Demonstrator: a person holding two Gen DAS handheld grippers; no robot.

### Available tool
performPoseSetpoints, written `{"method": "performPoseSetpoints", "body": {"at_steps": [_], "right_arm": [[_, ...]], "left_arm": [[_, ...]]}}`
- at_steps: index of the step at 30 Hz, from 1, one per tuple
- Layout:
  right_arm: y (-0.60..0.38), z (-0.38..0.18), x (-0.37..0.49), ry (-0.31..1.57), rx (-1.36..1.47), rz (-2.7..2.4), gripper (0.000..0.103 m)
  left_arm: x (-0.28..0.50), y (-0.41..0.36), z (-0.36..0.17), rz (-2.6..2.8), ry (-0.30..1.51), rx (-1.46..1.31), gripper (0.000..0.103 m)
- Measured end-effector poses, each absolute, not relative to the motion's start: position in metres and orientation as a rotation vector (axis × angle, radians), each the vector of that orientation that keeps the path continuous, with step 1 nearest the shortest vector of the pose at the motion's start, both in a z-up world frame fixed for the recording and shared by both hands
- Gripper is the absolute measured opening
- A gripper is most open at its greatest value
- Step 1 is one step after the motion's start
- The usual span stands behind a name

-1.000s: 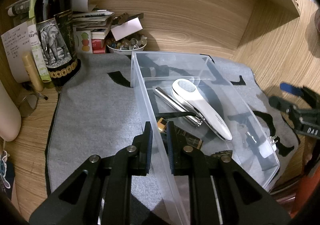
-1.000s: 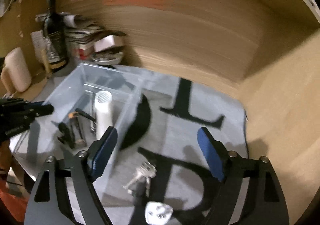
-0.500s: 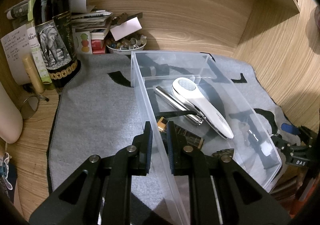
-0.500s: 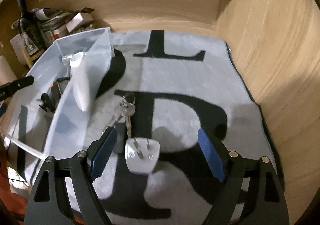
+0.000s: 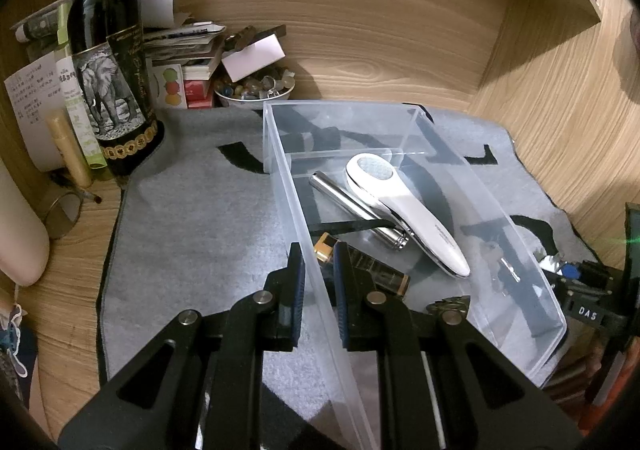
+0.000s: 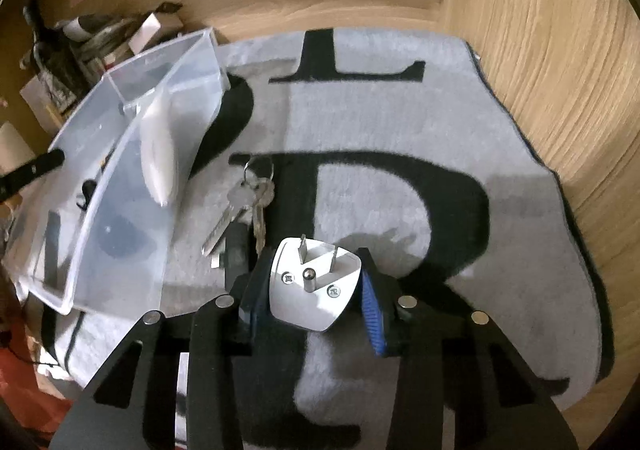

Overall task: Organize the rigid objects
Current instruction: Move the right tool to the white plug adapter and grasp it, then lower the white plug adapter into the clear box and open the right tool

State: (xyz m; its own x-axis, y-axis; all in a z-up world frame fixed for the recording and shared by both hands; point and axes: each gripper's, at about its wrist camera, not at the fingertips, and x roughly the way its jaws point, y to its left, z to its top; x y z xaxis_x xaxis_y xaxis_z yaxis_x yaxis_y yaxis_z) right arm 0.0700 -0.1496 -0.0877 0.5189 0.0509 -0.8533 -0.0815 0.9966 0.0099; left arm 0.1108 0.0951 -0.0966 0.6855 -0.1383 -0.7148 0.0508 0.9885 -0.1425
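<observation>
A clear plastic bin (image 5: 404, 117) sits on the grey mat. My left gripper (image 5: 318, 278) is shut on the bin's near left wall. Inside lie a white handheld device (image 5: 404, 205), a silver cylinder (image 5: 356, 205) and a dark lighter-like bar (image 5: 372, 268). In the right wrist view my right gripper (image 6: 310, 290) has closed around a white plug adapter (image 6: 314, 286) lying on the mat, with both pads (image 6: 370, 308) against its sides. A bunch of keys (image 6: 248, 205) lies just beyond it, beside the bin (image 6: 160, 73).
A wine bottle (image 5: 112, 77), stacked papers and boxes (image 5: 188, 53) and a bowl of small items (image 5: 256, 89) stand at the back left. Wooden walls (image 6: 552, 89) close in behind and to the right. The mat (image 6: 400, 109) carries large black letters.
My right gripper has swung down to the mat, moved onto the plug adapter and closed around it. The left gripper has stayed shut on the bin wall.
</observation>
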Motion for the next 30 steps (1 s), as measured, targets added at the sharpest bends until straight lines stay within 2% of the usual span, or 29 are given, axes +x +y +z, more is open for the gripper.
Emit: {"method": "performPoseSetpoints", "body": {"at_steps": [18,30], "right_arm": [[-0.091,-0.017,0.115,0.788,-0.19,0.212,0.036],[-0.036,-0.022,0.137,0.799,-0.26,0.381,0.036]], "left_arm": [[0.11,0.094,-0.097,-0.103,0.808,-0.107,0.014],[0.111,0.094,-0.097,-0.103,0.807,-0.108,0.014]]}}
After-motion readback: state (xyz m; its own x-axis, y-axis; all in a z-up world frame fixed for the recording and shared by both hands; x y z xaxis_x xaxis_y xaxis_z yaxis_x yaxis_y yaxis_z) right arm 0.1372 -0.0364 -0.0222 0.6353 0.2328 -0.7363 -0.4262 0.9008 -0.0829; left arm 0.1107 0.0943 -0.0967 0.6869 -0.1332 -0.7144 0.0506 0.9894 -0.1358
